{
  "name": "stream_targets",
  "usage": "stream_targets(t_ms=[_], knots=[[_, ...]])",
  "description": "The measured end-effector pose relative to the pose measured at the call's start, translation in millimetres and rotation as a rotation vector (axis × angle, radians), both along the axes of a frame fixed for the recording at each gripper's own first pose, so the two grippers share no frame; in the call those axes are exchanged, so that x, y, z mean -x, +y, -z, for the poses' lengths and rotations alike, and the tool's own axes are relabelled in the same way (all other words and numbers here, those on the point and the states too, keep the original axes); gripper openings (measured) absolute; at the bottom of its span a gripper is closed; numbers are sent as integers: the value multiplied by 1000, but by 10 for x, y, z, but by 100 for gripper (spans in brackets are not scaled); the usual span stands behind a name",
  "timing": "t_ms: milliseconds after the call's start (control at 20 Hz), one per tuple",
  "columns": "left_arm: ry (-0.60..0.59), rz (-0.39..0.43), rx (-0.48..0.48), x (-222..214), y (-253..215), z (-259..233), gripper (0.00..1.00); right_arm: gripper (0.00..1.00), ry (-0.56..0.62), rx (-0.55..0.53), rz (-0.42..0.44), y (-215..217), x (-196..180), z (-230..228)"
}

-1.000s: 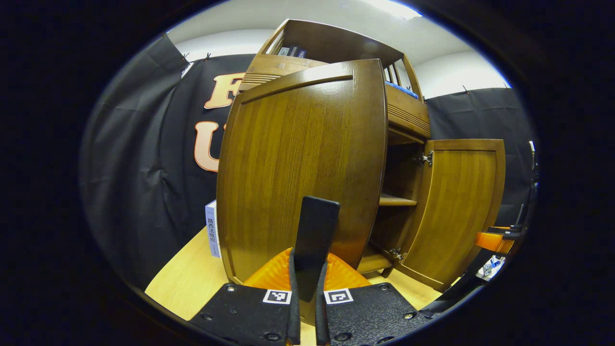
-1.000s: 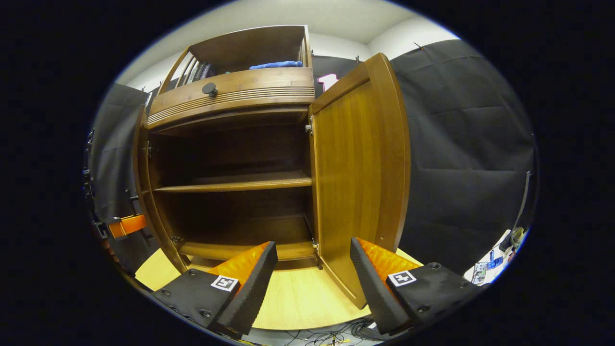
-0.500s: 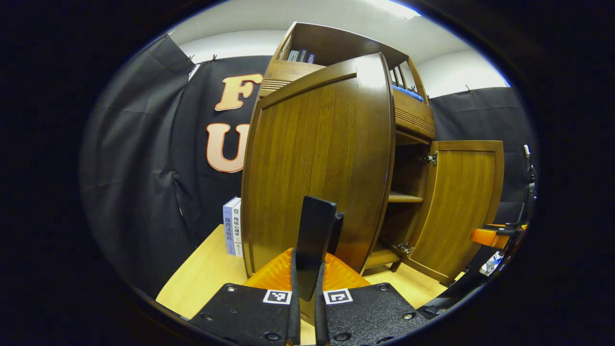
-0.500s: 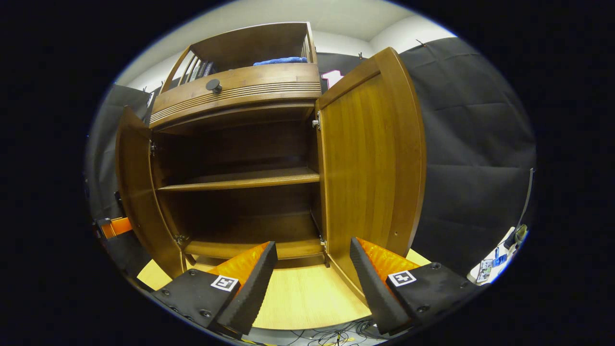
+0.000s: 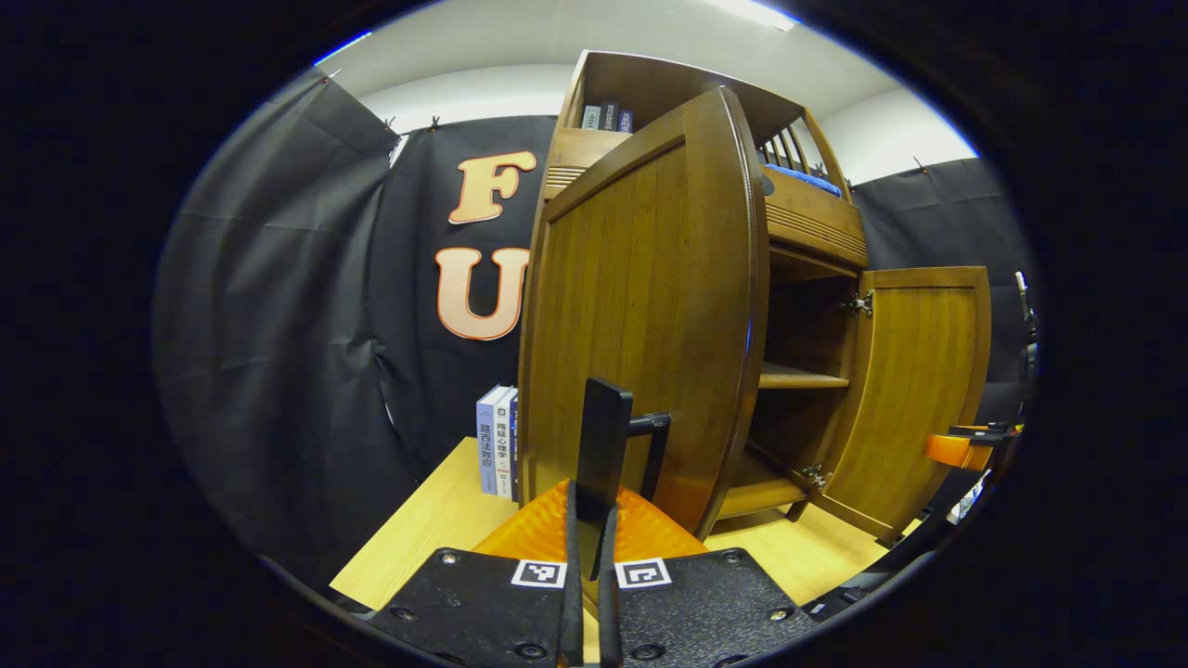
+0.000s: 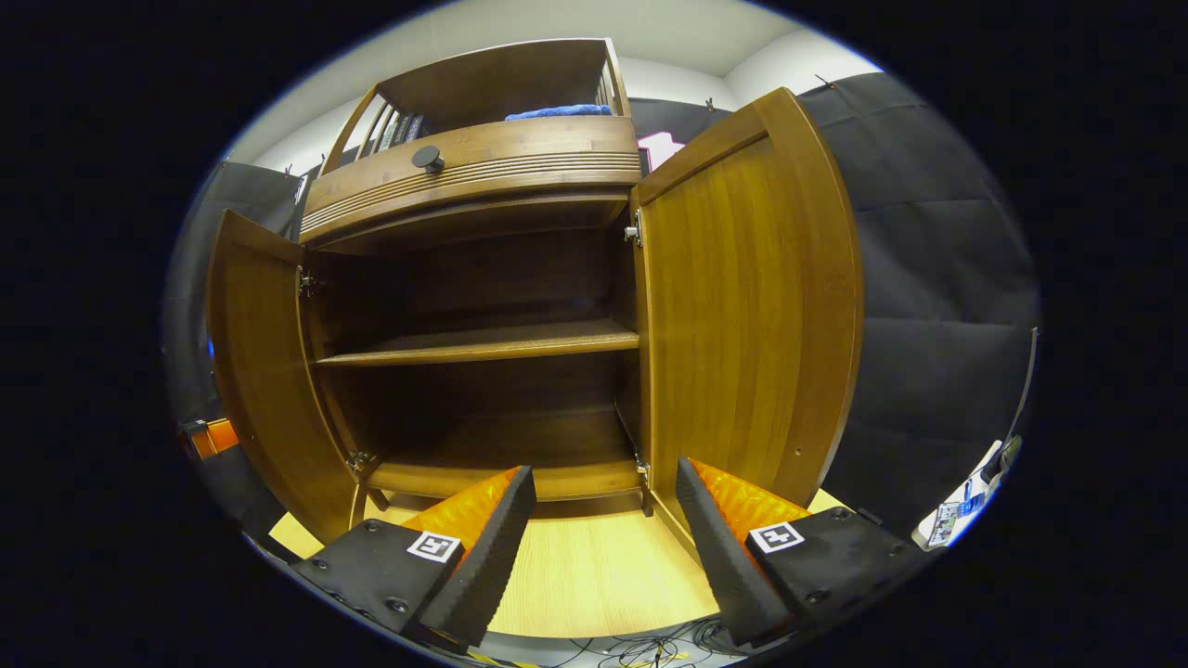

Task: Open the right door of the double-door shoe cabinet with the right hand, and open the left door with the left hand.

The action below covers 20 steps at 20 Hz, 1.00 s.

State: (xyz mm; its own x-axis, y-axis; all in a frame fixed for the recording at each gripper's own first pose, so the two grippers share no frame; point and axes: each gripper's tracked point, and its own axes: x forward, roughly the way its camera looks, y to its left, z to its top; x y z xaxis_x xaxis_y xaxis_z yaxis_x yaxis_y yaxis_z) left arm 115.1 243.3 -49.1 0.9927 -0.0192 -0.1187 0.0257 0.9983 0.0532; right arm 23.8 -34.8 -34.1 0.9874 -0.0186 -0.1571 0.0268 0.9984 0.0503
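The brown wooden shoe cabinet (image 6: pixel 483 167) stands with both doors swung out. In the left gripper view the left door (image 5: pixel 640 297) is edge-on, and its dark bar handle (image 5: pixel 652 455) shows just right of my left gripper (image 5: pixel 605 397). That gripper is shut, and the handle is not between its fingers. The right door (image 6: pixel 752 306) hangs open in the right gripper view, with the left door (image 6: pixel 260 371) opposite it. My right gripper (image 6: pixel 605 471) is open in front of the cabinet's bottom shelf and holds nothing. Farther off, the right gripper (image 5: pixel 965 450) appears beside the right door (image 5: pixel 919 371).
The cabinet sits on a light wooden tabletop (image 6: pixel 594 566) with cables at the front edge. Books (image 5: pixel 497 441) stand left of the cabinet against the black cloth. A drawer with a round knob (image 6: pixel 429 158) and a blue cloth (image 6: pixel 557 111) are above. An inner shelf (image 6: pixel 483 343) is bare.
The left door swung further open, from facing the left camera to nearly edge-on. Its handle now shows beside the left fingers, which have closed tighter. The right gripper barely moved.
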Motion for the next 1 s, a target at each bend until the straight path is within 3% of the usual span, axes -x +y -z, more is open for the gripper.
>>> stream_targets(t_ms=[300, 350, 400, 500, 550, 1000], knots=[[-4, -76, -26, 91, 402, -61, 1, 100, 3, -9, -28, 82, -3, 21], [-6, -86, -24, 94, 454, -69, 0, 89, 5, -11, -33, 99, 0, 11], [-7, -94, -15, 102, 509, -81, 3, 89, 7, -14, -40, 123, 5, 13], [-7, -104, -2, 99, 602, -88, 0, 89, 4, -14, -50, 159, 18, -3], [-3, -108, -2, 106, 656, -89, 0, 98, 5, -10, -51, 155, 17, -2], [18, -85, -16, 198, 796, -96, 1, 95, 10, -14, -47, 161, 26, 0]])
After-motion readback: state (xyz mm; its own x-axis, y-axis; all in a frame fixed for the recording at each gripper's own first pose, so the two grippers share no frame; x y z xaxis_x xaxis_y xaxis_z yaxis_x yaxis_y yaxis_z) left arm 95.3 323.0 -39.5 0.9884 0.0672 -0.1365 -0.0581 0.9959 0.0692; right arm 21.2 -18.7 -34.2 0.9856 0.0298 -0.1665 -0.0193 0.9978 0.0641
